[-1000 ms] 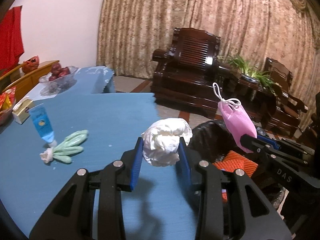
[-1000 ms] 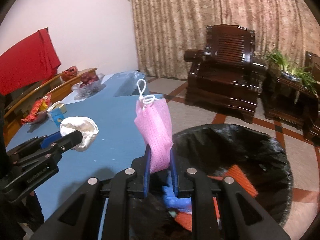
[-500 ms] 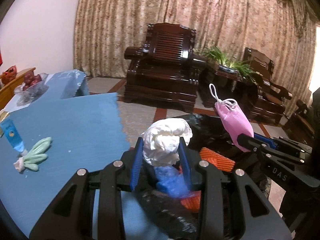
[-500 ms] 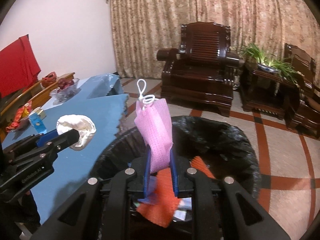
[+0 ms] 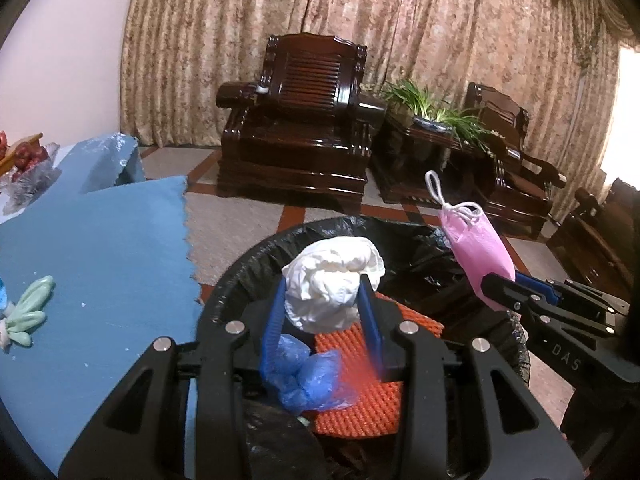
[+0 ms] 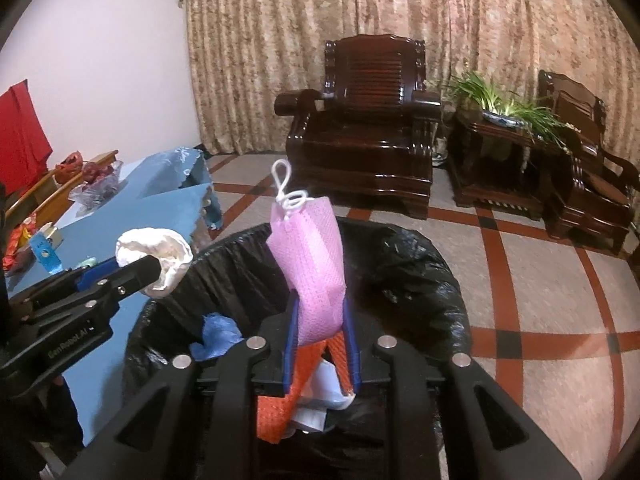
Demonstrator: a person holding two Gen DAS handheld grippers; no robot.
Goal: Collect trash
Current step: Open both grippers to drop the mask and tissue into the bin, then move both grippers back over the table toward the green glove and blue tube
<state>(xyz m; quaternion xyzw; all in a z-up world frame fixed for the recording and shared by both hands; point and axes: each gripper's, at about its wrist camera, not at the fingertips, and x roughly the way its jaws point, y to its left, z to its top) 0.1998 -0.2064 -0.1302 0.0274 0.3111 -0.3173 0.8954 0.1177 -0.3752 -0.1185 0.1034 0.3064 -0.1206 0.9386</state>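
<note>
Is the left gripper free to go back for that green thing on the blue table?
Probably not yet. The left gripper is shut on a white wad over the bin. The green item lies uncovered on the table.

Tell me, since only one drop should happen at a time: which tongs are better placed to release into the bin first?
Right. The right tongs hold the pink mask over the middle of the bin; the left tongs hold the white wad nearer its rim.

Blue-clothed table (image 5: 100,248) with green bundle (image 5: 30,310)
</note>
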